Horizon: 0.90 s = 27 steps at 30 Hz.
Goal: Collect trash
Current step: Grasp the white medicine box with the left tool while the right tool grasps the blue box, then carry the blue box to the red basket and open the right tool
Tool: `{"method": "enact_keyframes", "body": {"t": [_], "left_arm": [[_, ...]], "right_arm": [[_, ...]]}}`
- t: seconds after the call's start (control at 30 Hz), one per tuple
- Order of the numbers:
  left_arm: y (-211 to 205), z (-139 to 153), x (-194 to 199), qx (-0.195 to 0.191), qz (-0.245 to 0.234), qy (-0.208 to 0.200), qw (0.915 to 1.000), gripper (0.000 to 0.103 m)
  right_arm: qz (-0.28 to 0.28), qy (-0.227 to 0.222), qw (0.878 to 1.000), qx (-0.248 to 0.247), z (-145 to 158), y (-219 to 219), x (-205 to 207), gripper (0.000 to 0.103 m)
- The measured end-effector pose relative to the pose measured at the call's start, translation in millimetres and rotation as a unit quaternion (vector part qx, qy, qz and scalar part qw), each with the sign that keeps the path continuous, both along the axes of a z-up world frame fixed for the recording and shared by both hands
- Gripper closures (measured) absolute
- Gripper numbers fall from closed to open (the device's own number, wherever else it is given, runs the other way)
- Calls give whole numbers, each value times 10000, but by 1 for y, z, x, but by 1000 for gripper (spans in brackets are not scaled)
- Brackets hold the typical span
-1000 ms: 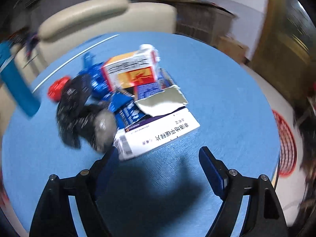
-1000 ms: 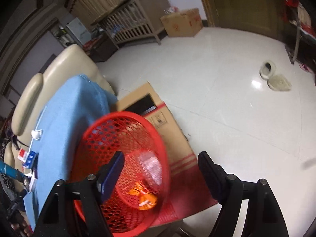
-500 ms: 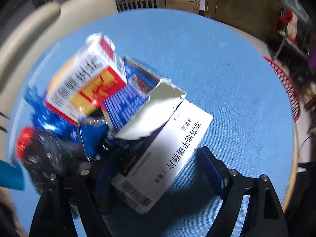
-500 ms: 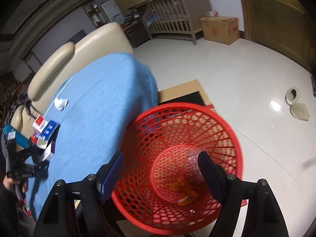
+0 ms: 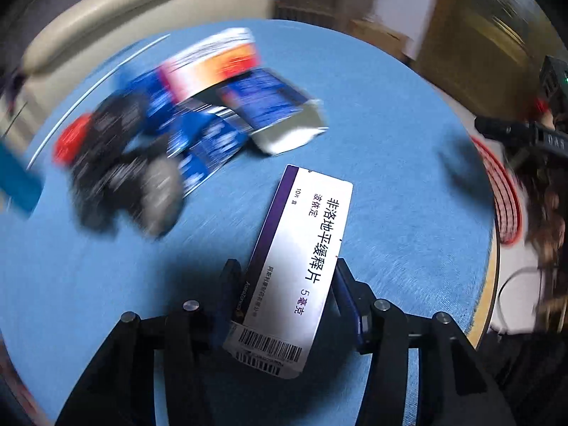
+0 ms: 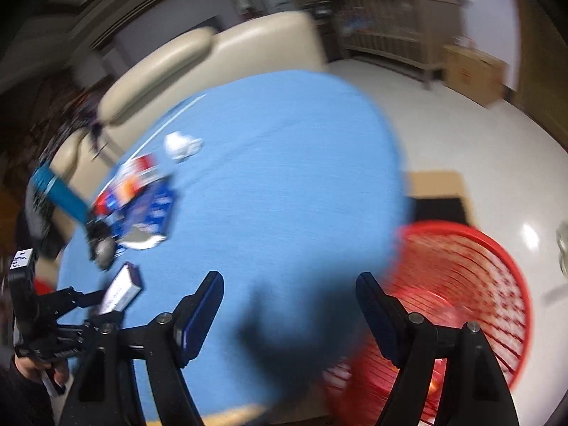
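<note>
My left gripper [image 5: 284,284] is shut on a white and purple medicine box [image 5: 301,255] and holds it above the blue table [image 5: 390,113]. The box also shows in the right wrist view [image 6: 120,291], held by the left gripper [image 6: 94,307]. A blurred pile of trash [image 5: 184,106] lies behind it: a red and yellow carton, blue wrappers, a black bag and a red cap. My right gripper [image 6: 289,305] is open and empty above the table's edge. The red mesh basket [image 6: 479,301] stands on the floor to its right.
A crumpled white paper [image 6: 181,145] lies on the far side of the table. A cream sofa [image 6: 230,53] stands behind the table. A flat cardboard box [image 6: 440,191] lies on the floor by the basket. A blue object [image 5: 14,177] sits at the left edge.
My left gripper has closed on the medicine box and pulled it out of the pile. My right gripper has swung left from over the basket to over the table.
</note>
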<state>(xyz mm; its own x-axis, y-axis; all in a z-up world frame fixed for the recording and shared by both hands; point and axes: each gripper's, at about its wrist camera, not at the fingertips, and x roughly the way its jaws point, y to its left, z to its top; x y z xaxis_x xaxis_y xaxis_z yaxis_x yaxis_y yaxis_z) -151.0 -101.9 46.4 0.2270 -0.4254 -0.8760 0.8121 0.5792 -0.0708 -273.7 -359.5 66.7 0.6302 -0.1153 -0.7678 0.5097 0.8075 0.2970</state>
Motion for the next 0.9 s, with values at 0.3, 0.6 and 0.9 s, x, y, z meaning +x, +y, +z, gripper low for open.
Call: {"method": "enact_keyframes", "body": {"t": [0.3,0.6,0.9], "left_arm": [[57,-5,7,-376,1631,-80,9859,49],[61,-1,0,-614,1936,-69,9791,50],[61,-5,9,-616,2080,-112,9761,54]], "right_arm": [[1299,10,9881,-818,9,112,131,17],[544,246,9974,-397,-2,96,207,17],[836,1018,9898,-540,-32,96,228,48]]}}
